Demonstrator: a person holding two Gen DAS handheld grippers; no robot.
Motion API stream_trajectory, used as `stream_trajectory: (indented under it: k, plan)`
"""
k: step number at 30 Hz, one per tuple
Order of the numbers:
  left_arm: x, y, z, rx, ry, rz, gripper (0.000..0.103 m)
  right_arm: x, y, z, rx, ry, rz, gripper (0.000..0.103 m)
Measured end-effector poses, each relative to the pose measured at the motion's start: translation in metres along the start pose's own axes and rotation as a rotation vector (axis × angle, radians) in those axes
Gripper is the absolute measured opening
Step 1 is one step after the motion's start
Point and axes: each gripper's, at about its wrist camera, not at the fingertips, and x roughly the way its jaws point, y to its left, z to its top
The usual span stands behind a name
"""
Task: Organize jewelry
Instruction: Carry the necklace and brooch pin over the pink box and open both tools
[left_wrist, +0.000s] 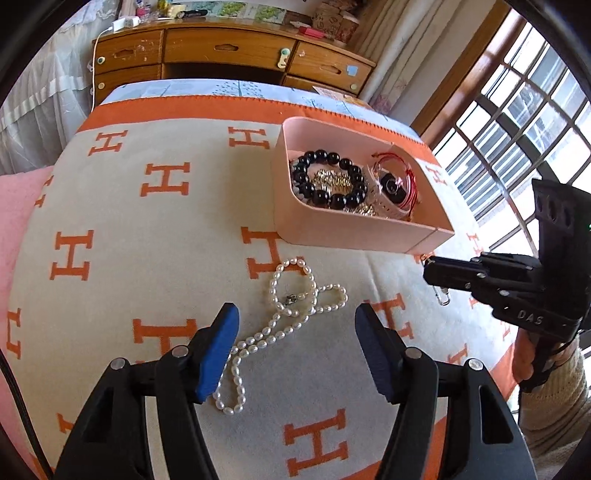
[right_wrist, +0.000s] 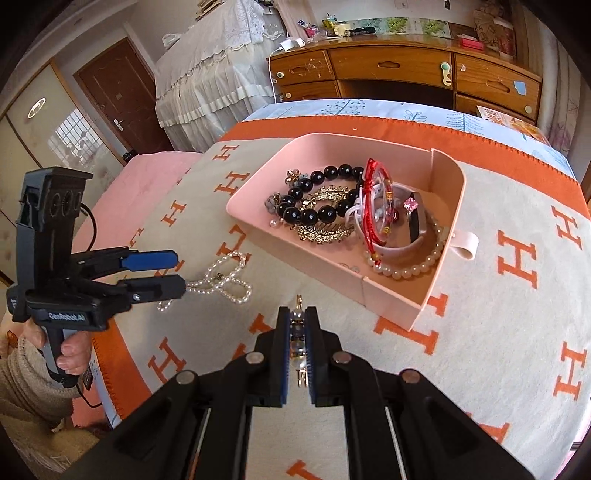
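The left gripper hovers with jaws wide over a pearl necklace lying looped on the H-patterned blanket. The right gripper has its jaws pinched narrow on a small beaded earring. Beyond sits the pink tray, holding a black bead bracelet, gold brooches and red cord bangles.

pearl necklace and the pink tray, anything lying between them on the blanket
Nothing: only bare blanket separates the pearl necklace from the pink tray, seen best in the left wrist view.
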Motion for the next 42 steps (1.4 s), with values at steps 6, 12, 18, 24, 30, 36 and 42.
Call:
stream_trajectory:
  k: [6, 12, 18, 24, 30, 36, 42]
  plan:
    - [0.024, -0.018, -0.001, 0.126, 0.064, 0.063, 0.063, -0.006, 0.001, -0.007, 0.007, -0.022, 0.026, 0.007]
    - [0.034, -0.033, 0.005, 0.265, 0.106, 0.172, 0.049, -0.007, -0.001, -0.006, 0.022, -0.04, 0.043, 0.007]
    - [0.04, -0.035, 0.023, 0.295, 0.178, 0.169, 0.016, -0.003, -0.006, -0.007, 0.051, -0.049, 0.059, 0.007]
    - [0.037, -0.03, 0.029, 0.201, 0.163, 0.14, 0.008, -0.007, -0.01, -0.008, 0.074, -0.074, 0.075, 0.007]
    - [-0.007, -0.033, 0.04, 0.1, 0.049, 0.043, 0.007, -0.027, -0.01, 0.0, 0.1, -0.146, 0.097, 0.007]
    - [-0.068, -0.059, 0.074, 0.091, -0.116, 0.011, 0.008, -0.055, -0.006, 0.025, 0.113, -0.246, 0.107, 0.007]
    - [-0.105, -0.077, 0.121, 0.078, -0.264, 0.024, 0.008, -0.073, -0.004, 0.057, 0.13, -0.336, 0.107, 0.007]
